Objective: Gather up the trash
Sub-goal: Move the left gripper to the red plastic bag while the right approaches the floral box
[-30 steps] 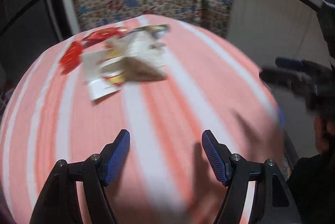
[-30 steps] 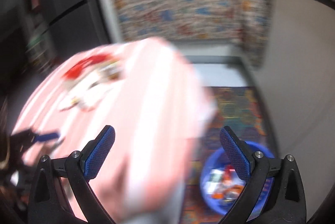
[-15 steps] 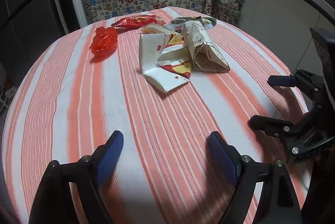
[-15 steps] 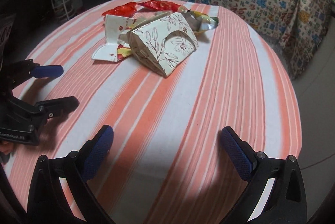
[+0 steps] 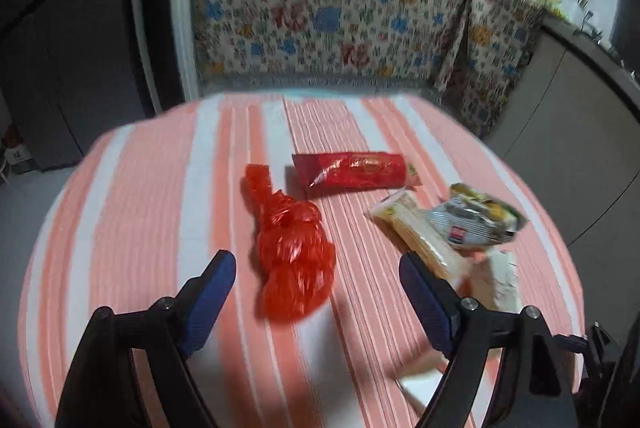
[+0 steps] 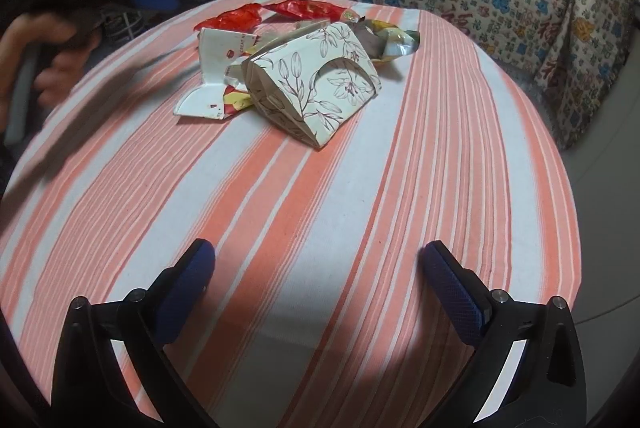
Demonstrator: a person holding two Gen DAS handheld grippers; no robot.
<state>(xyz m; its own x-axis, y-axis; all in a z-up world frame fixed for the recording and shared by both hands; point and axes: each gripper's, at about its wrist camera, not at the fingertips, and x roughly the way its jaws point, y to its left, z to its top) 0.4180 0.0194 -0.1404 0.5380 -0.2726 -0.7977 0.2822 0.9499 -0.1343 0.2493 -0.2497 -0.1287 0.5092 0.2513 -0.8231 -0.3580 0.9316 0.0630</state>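
Observation:
Trash lies on a round table with a striped orange and white cloth [image 5: 140, 211]. A crumpled red plastic bag [image 5: 294, 252] lies just ahead of my open left gripper [image 5: 316, 284], between its fingers' line. Behind it is a red wrapper [image 5: 356, 169], to the right a beige packet [image 5: 416, 228] and a silver snack bag [image 5: 476, 224]. In the right wrist view a floral paper box [image 6: 316, 83] and a white torn carton [image 6: 214, 75] lie mid-table, far ahead of my open, empty right gripper [image 6: 316, 292]. The left gripper [image 6: 152, 1] shows blurred at upper left.
A patterned cloth covers furniture [image 5: 332, 11] behind the table. A dark cabinet [image 5: 60, 27] stands at the left, a counter [image 5: 592, 39] at the right. The table edge [image 6: 560, 163] drops off at the right.
My left gripper has swung forward and left, over to the red plastic bag, which now lies close between its fingers. My right gripper has stayed almost still.

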